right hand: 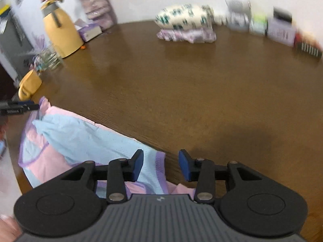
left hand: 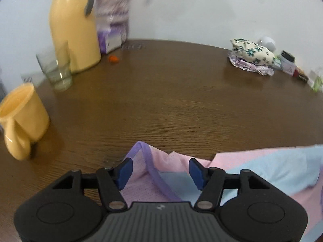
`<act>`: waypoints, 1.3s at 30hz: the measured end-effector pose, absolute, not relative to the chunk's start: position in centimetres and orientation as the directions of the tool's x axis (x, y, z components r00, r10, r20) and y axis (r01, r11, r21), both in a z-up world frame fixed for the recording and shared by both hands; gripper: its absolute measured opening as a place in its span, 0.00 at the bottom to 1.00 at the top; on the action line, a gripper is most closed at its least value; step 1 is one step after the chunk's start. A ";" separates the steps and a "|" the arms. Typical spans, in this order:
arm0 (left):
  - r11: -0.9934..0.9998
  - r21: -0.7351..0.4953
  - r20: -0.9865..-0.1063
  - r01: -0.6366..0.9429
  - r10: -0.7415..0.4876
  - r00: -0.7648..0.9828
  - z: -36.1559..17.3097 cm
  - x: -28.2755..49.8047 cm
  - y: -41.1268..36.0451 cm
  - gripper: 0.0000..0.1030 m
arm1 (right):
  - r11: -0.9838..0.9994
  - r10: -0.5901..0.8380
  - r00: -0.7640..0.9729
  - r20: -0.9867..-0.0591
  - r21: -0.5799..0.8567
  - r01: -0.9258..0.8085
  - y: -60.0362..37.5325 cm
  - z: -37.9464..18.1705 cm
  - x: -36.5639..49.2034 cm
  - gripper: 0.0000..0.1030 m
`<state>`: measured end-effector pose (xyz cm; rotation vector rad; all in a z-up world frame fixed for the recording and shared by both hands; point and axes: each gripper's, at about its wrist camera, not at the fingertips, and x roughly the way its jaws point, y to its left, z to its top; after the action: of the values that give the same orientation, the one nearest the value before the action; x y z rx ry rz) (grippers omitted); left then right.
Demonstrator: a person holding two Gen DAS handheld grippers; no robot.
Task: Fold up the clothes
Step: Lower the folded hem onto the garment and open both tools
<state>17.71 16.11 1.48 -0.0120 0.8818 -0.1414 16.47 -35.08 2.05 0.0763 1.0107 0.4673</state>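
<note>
1. Lying at the near edge of the brown counter [left hand: 181,104], the pink and pale blue garment [left hand: 262,167] with purple trim is partly bunched, and part of it seems to hang over the edge in the right wrist view.
2. Risk: the purple-trimmed edge [left hand: 149,161] stands up in a loose ridge between the left fingers; if it flops or slides once let go, the fold could lose its line and the thin mesh fabric could creep off the counter.
3. Risk: a yellow mug [left hand: 22,117], a glass [left hand: 56,70] and a tall yellow jug [left hand: 74,30] stand to the left, well apart from the garment; a wide sweep of cloth or gripper that way could knock them.
4. The left gripper [left hand: 159,173] has its fingers parted about halfway, with fabric between the blue pads but neither pad pressing on it.
5. The right gripper [right hand: 161,165] is parted more narrowly; the garment's trimmed hem [right hand: 160,171] lies in the gap, apparently unpinched.
6. A folded floral stack [right hand: 185,24] sits at the far side.
</note>
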 end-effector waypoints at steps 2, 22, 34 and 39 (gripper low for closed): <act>0.986 -0.133 -0.770 0.098 -0.165 0.616 1.3 18.6 16.9 0.57 | 0.890 0.436 0.426 -0.792 0.311 -0.333 -35.3 1.6 16.7 0.38; 0.948 -0.268 -0.746 -0.170 -0.093 0.659 -0.3 21.3 21.7 0.01 | 0.875 0.482 0.462 -0.744 0.435 -0.213 -38.5 -1.0 16.8 0.01; 0.967 -0.171 -0.704 -0.191 0.016 0.710 1.7 18.9 21.1 0.42 | 0.912 0.409 0.550 -0.728 0.341 -0.228 -38.4 0.5 15.5 0.18; 0.999 -0.052 -0.658 -0.006 -0.030 0.753 2.8 15.5 16.2 0.46 | 0.919 0.385 0.614 -0.689 0.227 -0.322 -36.5 2.7 12.4 0.33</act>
<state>15.54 16.19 2.82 -0.0516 0.7186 -0.0129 12.38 -36.54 2.71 0.0831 0.8137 0.4085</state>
